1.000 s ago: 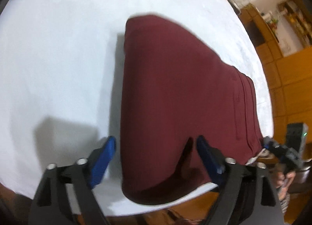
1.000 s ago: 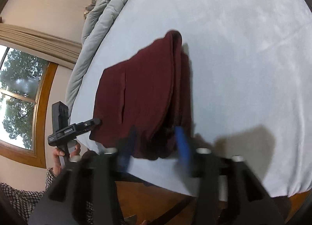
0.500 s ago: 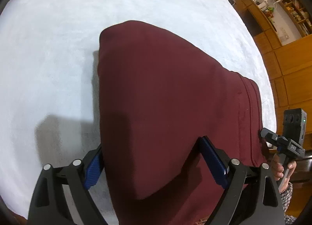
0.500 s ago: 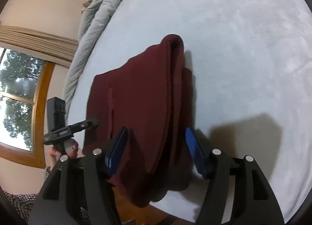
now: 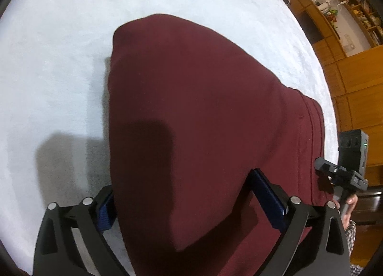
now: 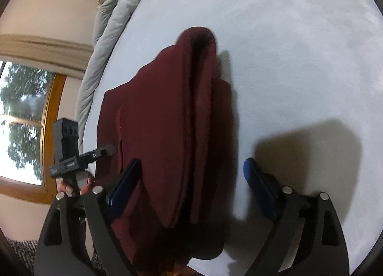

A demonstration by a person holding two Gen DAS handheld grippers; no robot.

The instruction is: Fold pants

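Observation:
The dark red pants (image 5: 191,120) lie folded in layers on a pale grey bed cover (image 5: 59,60). In the right wrist view the pants (image 6: 167,127) show stacked folded edges. My left gripper (image 5: 184,194) is open, its blue-padded jaws standing either side of the near end of the pants. My right gripper (image 6: 191,180) is open too, jaws wide around the near folded edge, the right pad over bare cover. Each view shows the other gripper held in a hand: the right one (image 5: 344,175) and the left one (image 6: 74,158).
A rumpled grey duvet (image 6: 112,19) lies along the far side of the bed. A window (image 6: 21,120) with a wooden frame is at the left. Wooden cabinets and shelves (image 5: 354,48) stand beyond the bed's right edge.
Both grippers have moved forward over the near end of the pants, so the cloth now fills the space between the jaws. The right gripper's jaws have spread wider.

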